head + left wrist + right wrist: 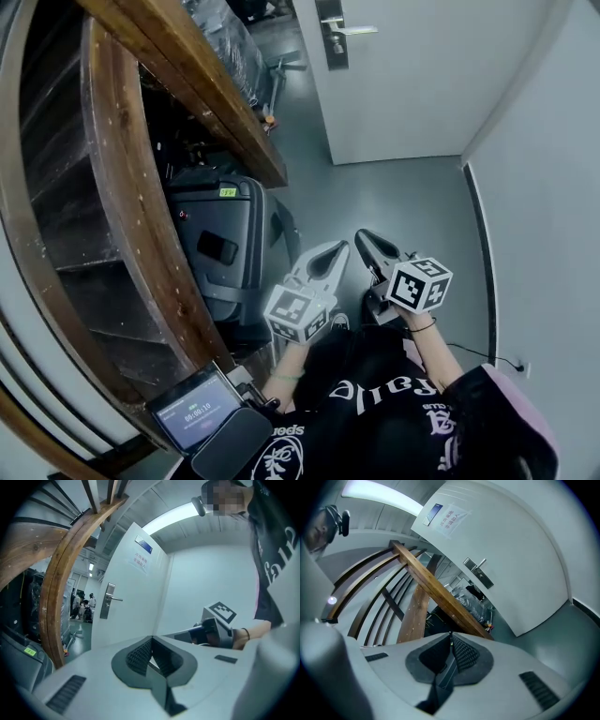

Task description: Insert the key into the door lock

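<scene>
The left gripper (336, 247) and the right gripper (362, 235) are held fully closed on nothing, well apart from the door lock (334, 37), since no key is seen yet

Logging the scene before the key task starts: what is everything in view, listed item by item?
door: one, white, ahead
handle: one, silver, near the door's left edge
stairs: one flight, brown wood, left
case: one, dark grey, under the stairs
screen: one, lit, bottom left
left gripper: one, light grey, jaws together, nothing between
right gripper: one, light grey, jaws together, nothing between
</scene>
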`<state>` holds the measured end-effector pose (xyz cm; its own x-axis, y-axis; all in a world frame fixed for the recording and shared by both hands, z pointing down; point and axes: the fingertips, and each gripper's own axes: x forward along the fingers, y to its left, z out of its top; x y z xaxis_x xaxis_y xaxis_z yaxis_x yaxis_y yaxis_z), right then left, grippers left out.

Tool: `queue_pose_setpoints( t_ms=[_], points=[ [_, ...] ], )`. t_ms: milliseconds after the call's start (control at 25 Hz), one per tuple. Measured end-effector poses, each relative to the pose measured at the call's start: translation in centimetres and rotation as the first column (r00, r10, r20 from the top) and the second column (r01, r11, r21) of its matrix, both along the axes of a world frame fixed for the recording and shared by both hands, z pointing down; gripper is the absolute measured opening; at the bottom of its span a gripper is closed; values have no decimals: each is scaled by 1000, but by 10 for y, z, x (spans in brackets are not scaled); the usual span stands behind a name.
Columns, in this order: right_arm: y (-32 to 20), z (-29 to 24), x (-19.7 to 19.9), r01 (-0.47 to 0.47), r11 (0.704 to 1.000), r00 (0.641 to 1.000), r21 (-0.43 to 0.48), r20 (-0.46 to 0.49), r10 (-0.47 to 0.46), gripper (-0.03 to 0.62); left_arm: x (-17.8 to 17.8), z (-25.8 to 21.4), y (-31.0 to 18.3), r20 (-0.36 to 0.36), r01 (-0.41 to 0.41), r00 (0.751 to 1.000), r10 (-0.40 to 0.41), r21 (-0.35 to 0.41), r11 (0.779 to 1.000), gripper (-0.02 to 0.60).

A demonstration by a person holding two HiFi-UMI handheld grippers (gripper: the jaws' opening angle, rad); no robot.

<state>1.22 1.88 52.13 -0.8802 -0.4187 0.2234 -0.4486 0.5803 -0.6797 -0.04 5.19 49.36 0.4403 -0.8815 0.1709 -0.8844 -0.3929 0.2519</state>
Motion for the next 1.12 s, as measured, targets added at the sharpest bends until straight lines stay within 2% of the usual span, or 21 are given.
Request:
queue_pose_setpoints(
  t_ms=[320, 600, 800, 1120],
  points=[
    [83, 8, 20, -109, 994, 994, -13, -17, 108, 31, 6, 10, 67, -38, -93, 995, 93, -10, 996, 5],
    [106, -5, 51, -154, 988, 987, 20, -32, 155, 31, 35, -7, 85, -45, -144, 988, 146, 32, 989, 5],
    [118, -8, 69, -129, 991, 991, 29, -41, 130, 31, 53, -12, 96, -41, -131, 990, 133, 42, 990, 5],
    [136, -18, 115, -50, 998, 998, 49, -43, 53, 31, 91, -25, 109, -51, -30, 998, 33, 62, 998, 5]
  ],
)
